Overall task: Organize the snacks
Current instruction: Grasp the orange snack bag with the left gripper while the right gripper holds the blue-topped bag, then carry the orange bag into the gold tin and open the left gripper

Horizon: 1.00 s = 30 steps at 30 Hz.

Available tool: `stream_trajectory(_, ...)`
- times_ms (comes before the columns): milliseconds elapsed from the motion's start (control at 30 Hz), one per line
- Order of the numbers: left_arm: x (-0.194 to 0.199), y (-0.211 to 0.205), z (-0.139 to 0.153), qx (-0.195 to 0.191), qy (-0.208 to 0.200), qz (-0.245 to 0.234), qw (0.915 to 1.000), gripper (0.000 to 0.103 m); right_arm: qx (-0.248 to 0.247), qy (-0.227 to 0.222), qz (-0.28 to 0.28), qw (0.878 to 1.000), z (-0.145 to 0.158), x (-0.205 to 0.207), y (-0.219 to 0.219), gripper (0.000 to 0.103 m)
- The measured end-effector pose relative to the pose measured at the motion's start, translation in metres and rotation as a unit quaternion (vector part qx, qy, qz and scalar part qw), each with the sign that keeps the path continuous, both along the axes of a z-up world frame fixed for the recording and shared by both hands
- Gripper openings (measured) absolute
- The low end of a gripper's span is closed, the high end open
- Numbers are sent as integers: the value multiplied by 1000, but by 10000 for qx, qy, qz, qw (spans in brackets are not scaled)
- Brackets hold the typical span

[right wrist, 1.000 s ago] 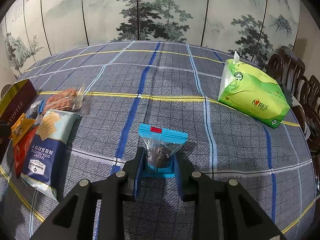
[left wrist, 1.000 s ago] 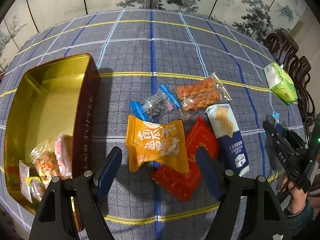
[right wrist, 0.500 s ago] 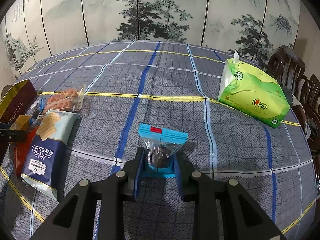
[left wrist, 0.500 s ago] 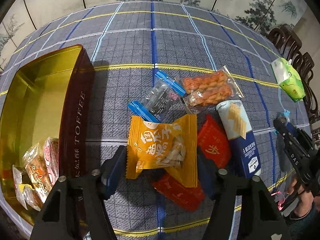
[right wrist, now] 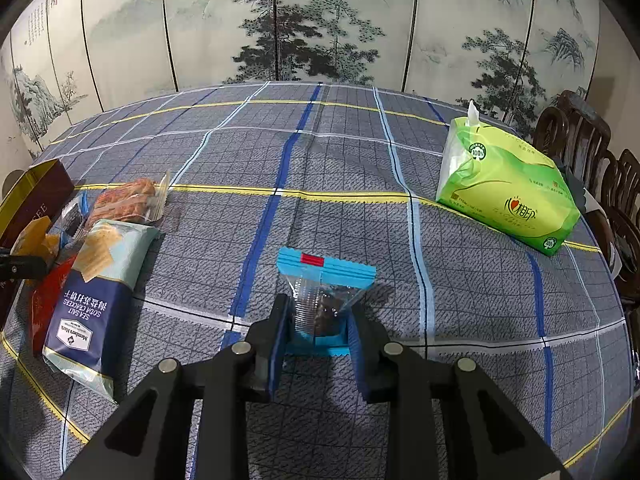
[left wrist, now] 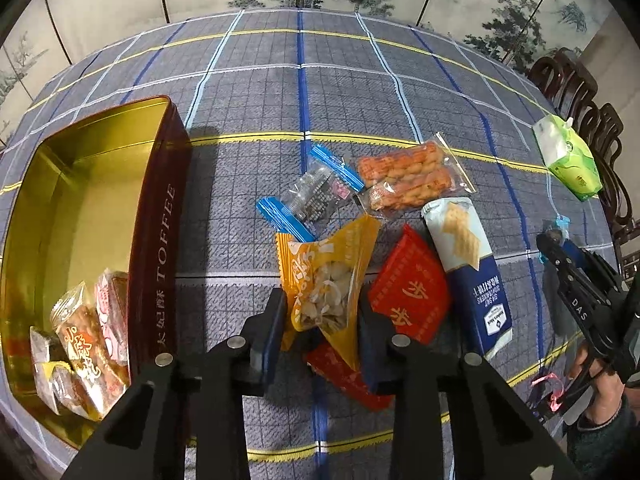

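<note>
L gripper (left wrist: 322,322) is closing on the orange snack pack (left wrist: 326,276), blue pads pressing both its sides so the pack bunches up; its long axis runs from the jaws up and away toward the far right, top corner tilted right. Pack sits just right of the toffee tin (left wrist: 162,216), which is the ref for the rest. Tin: 1, open, gold inside, long axis running away from the camera, approx 4 wrapped snacks in its near end (left wrist: 82,340), exact count unclear. Right of the tin, past the orange pack: 2 red packs (left wrist: 412,292), one partly under the orange one; 1 blue-and-white soda cracker pack (left wrist: 470,264), long axis near-to-far; 1 clear pack of orange-brown twists (left wrist: 412,180) lying crosswise; 1 clear blue-ended sachet (left wrist: 316,196) on a diagonal. R gripper (right wrist: 318,330), well right of the tin, is clamped on a 2nd clear blue-ended sachet (right wrist: 324,296), which stands upright in the jaws, long axis pointing away from the camera. 1 green tissue pack (right wrist: 506,188) lies farthest from the tin, near the chairs (right wrist: 580,140).
</note>
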<state>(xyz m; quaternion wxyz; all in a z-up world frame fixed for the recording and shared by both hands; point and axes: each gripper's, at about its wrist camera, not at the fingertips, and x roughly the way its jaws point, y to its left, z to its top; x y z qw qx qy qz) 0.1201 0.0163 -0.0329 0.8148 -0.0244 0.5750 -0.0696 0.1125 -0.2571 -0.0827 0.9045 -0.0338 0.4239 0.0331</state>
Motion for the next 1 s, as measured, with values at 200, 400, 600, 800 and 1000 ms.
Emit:
stream_trajectory(200,-6,0,8,35,-92,-18,9999,28,-2,0,-1,10000,0,0,0,28)
stream_trajectory(400,-13,2,16,12,-162,-41,9999,28,-5,-1,0,10000,0,0,0,28)
stream_trajectory(600,-22,4,29,59,-318,-60,9995,28,-11,-2,0,10000,0,0,0,29)
stream_trajectory(800,-29,13,43,51,-420,-27,9991,28,-3,-2,-1,10000,0,0,0,29)
stream_trajectory(1000,-35,25,58,85,-583,13,9983,28,-31,-7,0,10000,0,0,0,29)
